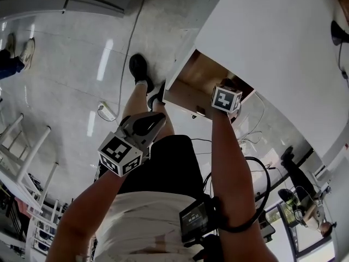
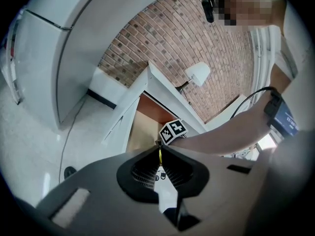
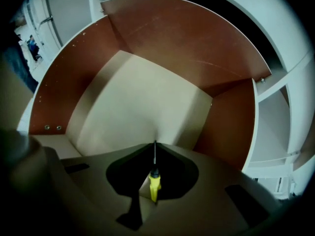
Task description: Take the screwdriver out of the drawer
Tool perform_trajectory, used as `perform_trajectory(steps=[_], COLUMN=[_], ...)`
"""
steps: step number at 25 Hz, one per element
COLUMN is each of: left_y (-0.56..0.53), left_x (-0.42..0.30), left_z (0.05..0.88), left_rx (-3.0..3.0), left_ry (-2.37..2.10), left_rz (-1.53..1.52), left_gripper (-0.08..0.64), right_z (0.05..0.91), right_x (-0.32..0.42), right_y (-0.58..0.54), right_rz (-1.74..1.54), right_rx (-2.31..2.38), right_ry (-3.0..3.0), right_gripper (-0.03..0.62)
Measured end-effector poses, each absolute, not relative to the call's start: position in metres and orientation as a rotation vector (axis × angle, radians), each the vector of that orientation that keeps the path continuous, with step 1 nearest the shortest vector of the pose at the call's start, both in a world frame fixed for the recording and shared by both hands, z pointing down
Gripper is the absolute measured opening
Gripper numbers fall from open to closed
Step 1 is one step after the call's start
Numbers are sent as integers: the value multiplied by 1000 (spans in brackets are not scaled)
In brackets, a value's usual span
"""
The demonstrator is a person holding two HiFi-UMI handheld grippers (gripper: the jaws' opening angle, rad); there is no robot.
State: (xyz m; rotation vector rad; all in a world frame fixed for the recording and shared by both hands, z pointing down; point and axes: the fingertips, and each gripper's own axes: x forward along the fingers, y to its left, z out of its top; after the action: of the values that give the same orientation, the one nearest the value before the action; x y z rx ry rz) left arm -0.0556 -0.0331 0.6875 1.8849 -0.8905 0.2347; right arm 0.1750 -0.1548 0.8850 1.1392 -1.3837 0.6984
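Observation:
The open drawer (image 1: 185, 94) has brown walls and a pale beige floor (image 3: 138, 102). My right gripper (image 3: 154, 154) is inside it, shut on a screwdriver (image 3: 154, 183) with a yellow handle; the thin dark shaft runs up between the closed jaws. From the head view only that gripper's marker cube (image 1: 226, 99) shows, at the drawer's mouth. My left gripper (image 1: 148, 123) hangs below the drawer front, beside the person's leg. Its jaws are shut (image 2: 160, 150) and hold nothing I can make out. The drawer (image 2: 142, 127) and the right cube (image 2: 173, 131) lie ahead of it.
The drawer belongs to a white cabinet (image 1: 272, 37) against a brick wall (image 2: 197, 38). On the glossy floor lie a cable (image 1: 131, 31) and a small white device (image 1: 106, 112). A white rack (image 1: 27, 157) stands at left. The person's shoes (image 1: 139, 70) are under the drawer.

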Motion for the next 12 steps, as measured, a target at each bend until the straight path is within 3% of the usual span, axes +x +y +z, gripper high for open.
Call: perform_trajectory(steps=[12], left_y=[-34], left_x=[-45], left_z=[663], left_rx=[1946], left_ry=[-883], left_rz=[248], left_gripper=[17], right_z=[845], right_x=[150], right_y=[-150], right_rz=[630], right_rx=[1062], right_ry=[-1561], right_gripper=[14])
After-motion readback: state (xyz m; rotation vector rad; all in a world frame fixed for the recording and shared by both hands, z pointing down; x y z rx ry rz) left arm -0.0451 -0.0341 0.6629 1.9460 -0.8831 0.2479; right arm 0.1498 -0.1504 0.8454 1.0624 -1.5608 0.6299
